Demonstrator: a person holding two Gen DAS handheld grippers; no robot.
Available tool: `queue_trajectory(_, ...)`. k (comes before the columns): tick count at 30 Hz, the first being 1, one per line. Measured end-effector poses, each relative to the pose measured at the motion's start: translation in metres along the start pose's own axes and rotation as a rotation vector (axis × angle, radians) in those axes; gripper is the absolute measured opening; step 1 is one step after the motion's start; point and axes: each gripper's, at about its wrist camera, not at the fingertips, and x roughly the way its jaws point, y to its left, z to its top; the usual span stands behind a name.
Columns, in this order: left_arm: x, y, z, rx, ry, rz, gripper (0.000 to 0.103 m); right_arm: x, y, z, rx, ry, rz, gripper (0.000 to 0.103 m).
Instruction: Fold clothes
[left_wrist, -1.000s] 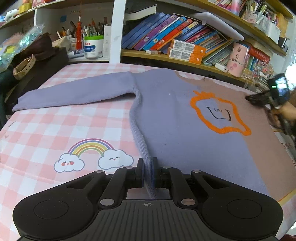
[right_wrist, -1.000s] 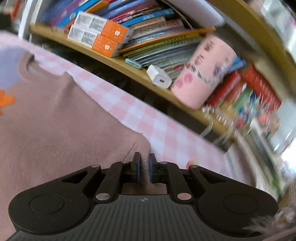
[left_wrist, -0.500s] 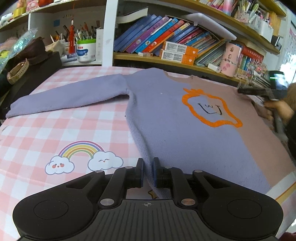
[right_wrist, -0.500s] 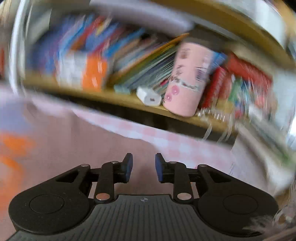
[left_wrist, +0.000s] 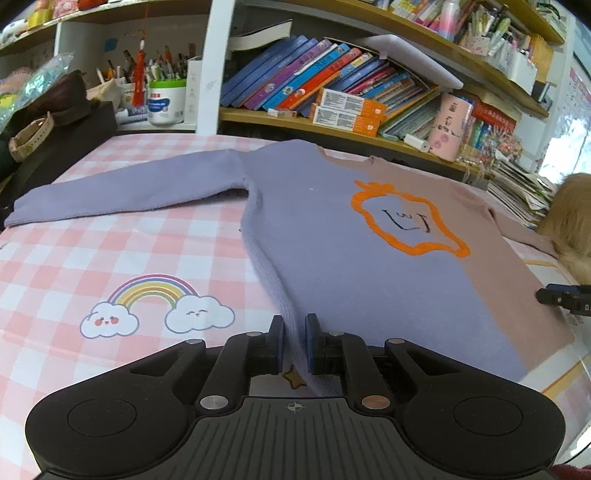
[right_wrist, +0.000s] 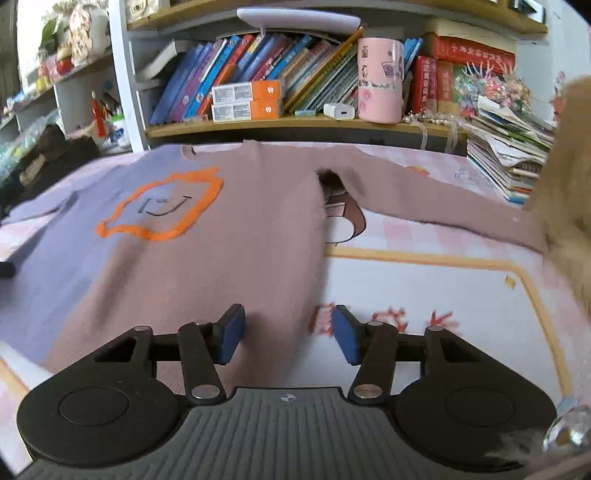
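Sweater (left_wrist: 325, 266) lies flat, front up, on the checked tablecloth (left_wrist: 122, 254), body near the middle of the table, collar toward the bookshelf (right_wrist: 295, 122) along the far edge. Left half lilac, right half dusty pink, orange outline motif (left_wrist: 406, 225) on the chest. Lilac sleeve (left_wrist: 125, 192) runs out toward the table's left edge; pink sleeve (right_wrist: 443, 199) toward the right edge.

Left gripper (left_wrist: 294, 343): fingers pinched on the lilac side seam near the hem, at the near edge. Right gripper (right_wrist: 288, 334): jaws opening, straddling the pink side seam near the hem; pads do not appear to press it.

Handling, judged: soft fuzzy knit, light, limp, not fragile. It will sag and drag on the cloth. Best held at seam, hem or cuff, where the layers bunch.

Surface: smooth printed cloth with rainbow-and-clouds print (left_wrist: 155, 306). Room: cluttered shelves, book pile (right_wrist: 509, 147) at right edge, something tan and furry (right_wrist: 569, 177) beside the pink cuff.
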Motion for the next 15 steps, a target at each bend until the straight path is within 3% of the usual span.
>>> queue_trajectory(2, 0.004, 0.0, 0.002, 0.028, -0.004, -0.016, 0.011, -0.005, 0.005, -0.005, 0.018, -0.003, 0.051, 0.014)
queue_trajectory(6, 0.017, -0.001, 0.012, 0.085, -0.007, -0.007, 0.007, -0.012, 0.02, -0.007, -0.033, 0.015, 0.082, 0.013)
queue_trajectory(12, 0.024, -0.002, 0.014, 0.083, -0.012, -0.063, 0.007, -0.02, 0.011, -0.013, 0.023, -0.016, -0.055, 0.013)
queue_trajectory(15, 0.02, 0.0, 0.011, 0.084, -0.017, -0.065, 0.006, -0.019, 0.018, -0.013, 0.01, -0.016, -0.053, 0.013)
